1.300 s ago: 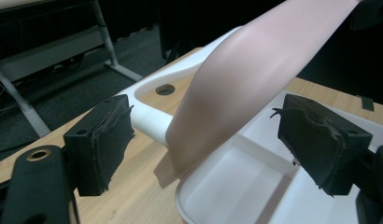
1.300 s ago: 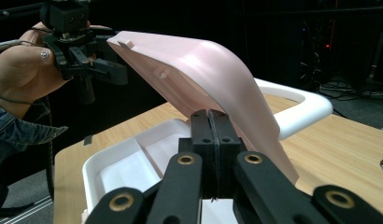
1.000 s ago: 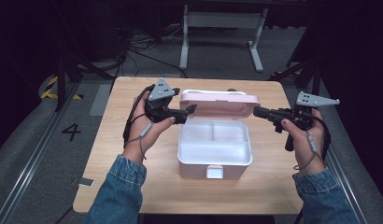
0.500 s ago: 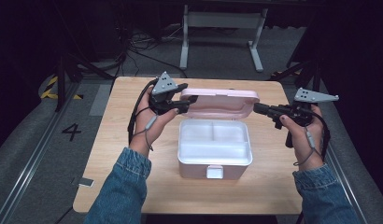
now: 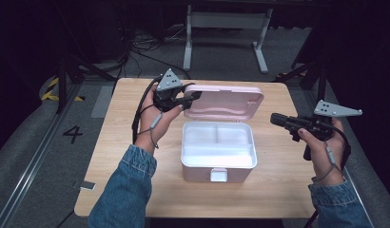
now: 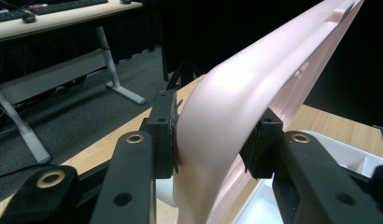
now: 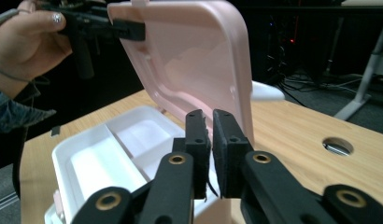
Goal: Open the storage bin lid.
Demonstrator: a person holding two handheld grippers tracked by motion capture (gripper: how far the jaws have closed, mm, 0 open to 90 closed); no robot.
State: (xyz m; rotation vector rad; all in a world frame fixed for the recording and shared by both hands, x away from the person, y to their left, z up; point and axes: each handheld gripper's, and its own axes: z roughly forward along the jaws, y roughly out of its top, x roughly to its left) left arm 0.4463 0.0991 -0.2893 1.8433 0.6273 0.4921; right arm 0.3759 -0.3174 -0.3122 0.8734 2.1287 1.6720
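A white rectangular plastic box (image 5: 219, 151) with inner compartments sits open near the middle of a light wooden table (image 5: 112, 156). Its pale pink hinged plastic lid (image 5: 225, 102) stands raised at the far side of the box, tilted back.

The left gripper (image 5: 189, 98) is clenched on the lid's upper left corner; in the left gripper view the two black jaws press on either face of the curved pink edge. The right gripper (image 5: 275, 118) hangs in the air just right of the box, touching nothing, its jaws closed together and empty.

The risk lies in that corner hold. The jaws pinch a rounded, smooth rim near its edge, so the lid may slide out and drop shut, or fall open against its hinge. Nothing holds the box base down. A pull on the lid could likely drag or tip the light box across the table, since the right gripper is not bracing it.
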